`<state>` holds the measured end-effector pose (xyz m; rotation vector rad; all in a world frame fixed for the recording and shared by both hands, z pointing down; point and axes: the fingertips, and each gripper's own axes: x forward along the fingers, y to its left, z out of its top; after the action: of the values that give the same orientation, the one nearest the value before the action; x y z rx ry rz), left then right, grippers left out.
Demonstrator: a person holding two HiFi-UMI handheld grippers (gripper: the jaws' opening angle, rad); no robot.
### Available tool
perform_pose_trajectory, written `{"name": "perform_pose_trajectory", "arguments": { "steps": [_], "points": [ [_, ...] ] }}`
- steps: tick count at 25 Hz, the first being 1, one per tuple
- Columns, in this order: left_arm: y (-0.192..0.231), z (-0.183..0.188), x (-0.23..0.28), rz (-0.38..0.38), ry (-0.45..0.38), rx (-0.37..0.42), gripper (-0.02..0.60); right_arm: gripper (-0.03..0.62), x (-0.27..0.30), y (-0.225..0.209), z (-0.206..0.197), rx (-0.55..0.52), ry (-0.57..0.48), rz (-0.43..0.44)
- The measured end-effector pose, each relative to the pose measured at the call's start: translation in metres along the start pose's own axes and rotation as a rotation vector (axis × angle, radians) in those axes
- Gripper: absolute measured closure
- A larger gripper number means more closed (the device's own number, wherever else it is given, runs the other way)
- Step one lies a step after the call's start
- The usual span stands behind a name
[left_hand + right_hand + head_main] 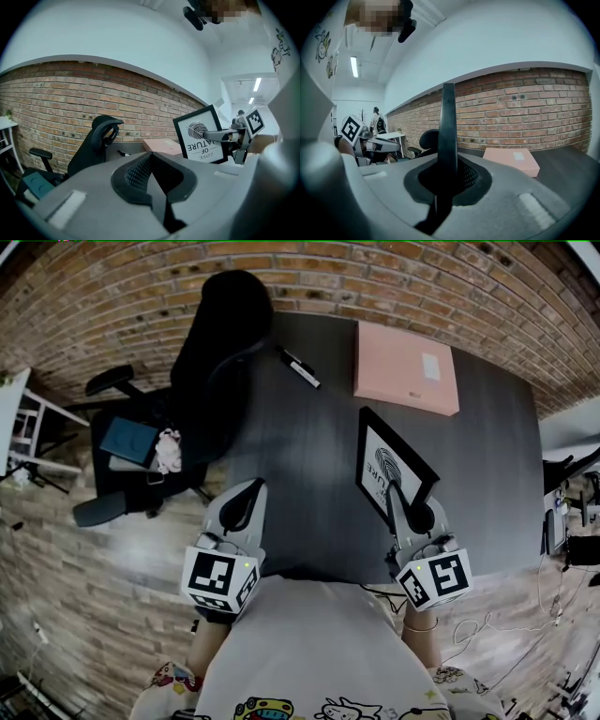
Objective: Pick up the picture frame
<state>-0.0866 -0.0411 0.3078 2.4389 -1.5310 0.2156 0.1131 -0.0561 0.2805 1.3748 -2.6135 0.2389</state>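
The dark table (309, 474) lies under everything, and it is your hardest landing. The picture frame (389, 470) hangs tilted above its near right part, seemingly clear of the top, so a slip here means a drop onto the table and perhaps a cracked front. The black office chair (211, 343) stands at the table's left side, well apart from the frame, and matters only if you swing wide to the left. The pink box (406, 367) lies flat at the far side, beyond the frame; carry the frame forward too low and a corner could catch it. The frame itself is the main worry. Your right gripper (397, 495) is clamped on one thin edge only, with that edge upright between its jaws. The weight therefore hangs off to one side and could pivot or slide out if you roll your wrist or jerk. Your left gripper (251, 488) is closed on nothing, near the table's front edge and apart from the frame, so it gives no support. The marker (300, 368), far off by the chair, is no threat
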Motion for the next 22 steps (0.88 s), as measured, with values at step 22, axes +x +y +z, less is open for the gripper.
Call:
{"name": "perform_pose_trajectory", "arguments": {
  "steps": [22],
  "points": [
    [0.0041, -0.0022, -0.0038, 0.019, -0.007, -0.008, 0.568, 0.582, 0.0030, 0.0029, -0.0056, 0.011, 0.036, 0.014]
  ]
}}
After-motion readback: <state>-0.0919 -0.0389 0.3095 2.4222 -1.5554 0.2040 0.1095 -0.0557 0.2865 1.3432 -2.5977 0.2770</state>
